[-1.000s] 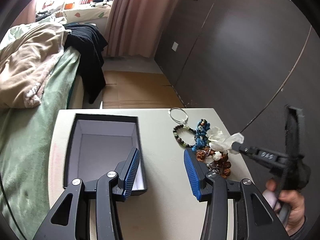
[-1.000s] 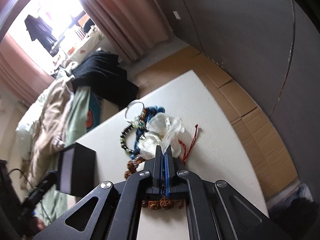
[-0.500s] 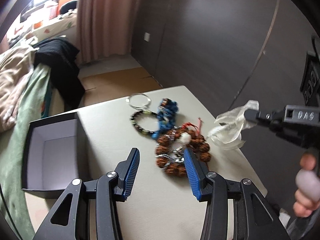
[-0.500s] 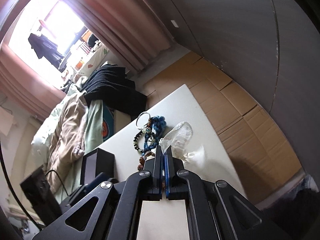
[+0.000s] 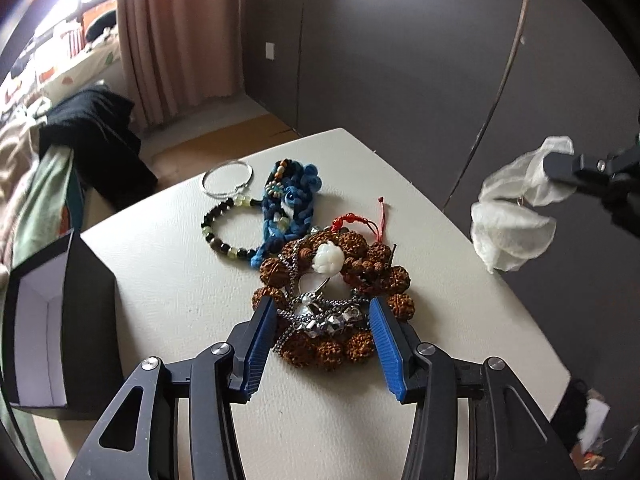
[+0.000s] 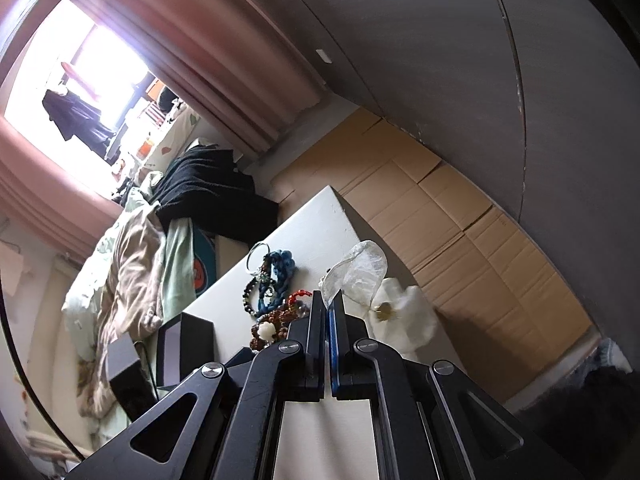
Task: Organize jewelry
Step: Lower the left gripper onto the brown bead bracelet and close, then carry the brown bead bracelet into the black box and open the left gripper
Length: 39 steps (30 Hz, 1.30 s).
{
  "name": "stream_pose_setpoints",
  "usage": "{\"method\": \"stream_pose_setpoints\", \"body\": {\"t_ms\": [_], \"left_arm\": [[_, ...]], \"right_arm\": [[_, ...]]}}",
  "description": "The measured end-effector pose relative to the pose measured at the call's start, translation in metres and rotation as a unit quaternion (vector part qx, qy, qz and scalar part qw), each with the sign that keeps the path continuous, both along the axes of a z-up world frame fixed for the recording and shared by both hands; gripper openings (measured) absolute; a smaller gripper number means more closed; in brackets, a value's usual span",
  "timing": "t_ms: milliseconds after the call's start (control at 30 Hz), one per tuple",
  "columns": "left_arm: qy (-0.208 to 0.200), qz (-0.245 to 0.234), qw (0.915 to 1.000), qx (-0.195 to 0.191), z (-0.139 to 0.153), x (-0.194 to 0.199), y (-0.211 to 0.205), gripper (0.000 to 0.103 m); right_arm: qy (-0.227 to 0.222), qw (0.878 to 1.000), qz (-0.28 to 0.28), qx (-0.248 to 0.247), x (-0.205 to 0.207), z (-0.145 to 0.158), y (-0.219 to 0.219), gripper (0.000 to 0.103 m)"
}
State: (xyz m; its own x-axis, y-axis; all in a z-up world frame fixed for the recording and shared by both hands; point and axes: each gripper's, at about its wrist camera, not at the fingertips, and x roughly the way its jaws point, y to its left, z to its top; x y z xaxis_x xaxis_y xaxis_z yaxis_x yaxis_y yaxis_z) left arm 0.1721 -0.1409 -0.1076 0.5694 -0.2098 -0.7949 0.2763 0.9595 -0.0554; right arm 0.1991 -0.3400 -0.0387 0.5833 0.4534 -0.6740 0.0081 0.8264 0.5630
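Gripping now: right tool, its jaws pressed together on a clear plastic bag that hangs off them in the air, past the tabletop edge.
Bag contents: something small and gold-coloured shows through the white part; too small to name for certain.
Left tool: jaws apart, blue pads either side of the near end of the brown seed-bead bracelet; whether the pads touch the beads cannot be told.
Jewelry pile: on the cream tabletop, brown seed-bead bracelet with a white carved bead and a silver chain lying across it.
Red cord: at the far side of the brown beads.
Blue braided bracelet: just beyond, touching the brown beads.
Dark bead bracelet: left of the blue one.
Silver bangle: farthest, beside the blue braid.
Black box: open, white-lined, at the left edge of the tabletop, apart from the pile.
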Motion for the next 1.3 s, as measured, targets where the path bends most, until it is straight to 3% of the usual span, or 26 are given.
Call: {"method": "stream_pose_setpoints", "body": {"t_ms": [200, 400, 500, 533, 600, 633, 800, 833, 867, 1300], "left_arm": [[-0.014, -0.023, 0.9986, 0.047, -0.006, 0.0, -0.016, 0.051], [-0.013, -0.038, 0.9982, 0.044, -0.008, 0.001, -0.012, 0.05], [-0.013, -0.039, 0.9972, 0.063, -0.006, -0.001, -0.008, 0.038], [-0.011, -0.041, 0.997, 0.064, -0.006, -0.001, -0.007, 0.03], [0.005, -0.046, 0.9984, 0.033, -0.005, -0.001, 0.001, 0.018], [0.021, -0.045, 0.9986, 0.021, -0.007, 0.0, 0.004, 0.017], [0.018, -0.035, 0.9992, 0.003, -0.009, -0.003, 0.008, 0.016], [0.017, -0.032, 0.9993, -0.007, -0.008, -0.003, 0.01, 0.014], [0.016, -0.029, 0.9993, -0.018, -0.005, -0.004, 0.013, 0.005], [-0.038, 0.024, 0.9953, -0.086, 0.048, -0.014, 0.045, 0.004]], "right_arm": [[0.002, 1.0, 0.003, -0.001, 0.0, -0.002, 0.002, 0.003], [0.006, 1.0, -0.001, -0.004, 0.001, -0.003, 0.003, 0.003], [0.007, 1.0, -0.002, -0.006, 0.001, -0.004, 0.002, 0.003], [0.008, 1.0, -0.002, -0.006, 0.001, -0.004, 0.002, 0.003], [0.01, 1.0, -0.002, -0.007, 0.002, -0.004, 0.004, 0.003], [0.01, 1.0, -0.002, -0.008, 0.002, -0.004, 0.004, 0.003], [0.01, 1.0, 0.0, -0.01, 0.002, -0.004, 0.006, 0.003], [0.01, 1.0, 0.0, -0.01, 0.002, -0.004, 0.005, 0.003], [0.01, 1.0, -0.001, -0.01, 0.002, -0.004, 0.005, 0.003], [0.007, 1.0, 0.005, -0.008, 0.0, -0.003, 0.007, 0.003]]}}
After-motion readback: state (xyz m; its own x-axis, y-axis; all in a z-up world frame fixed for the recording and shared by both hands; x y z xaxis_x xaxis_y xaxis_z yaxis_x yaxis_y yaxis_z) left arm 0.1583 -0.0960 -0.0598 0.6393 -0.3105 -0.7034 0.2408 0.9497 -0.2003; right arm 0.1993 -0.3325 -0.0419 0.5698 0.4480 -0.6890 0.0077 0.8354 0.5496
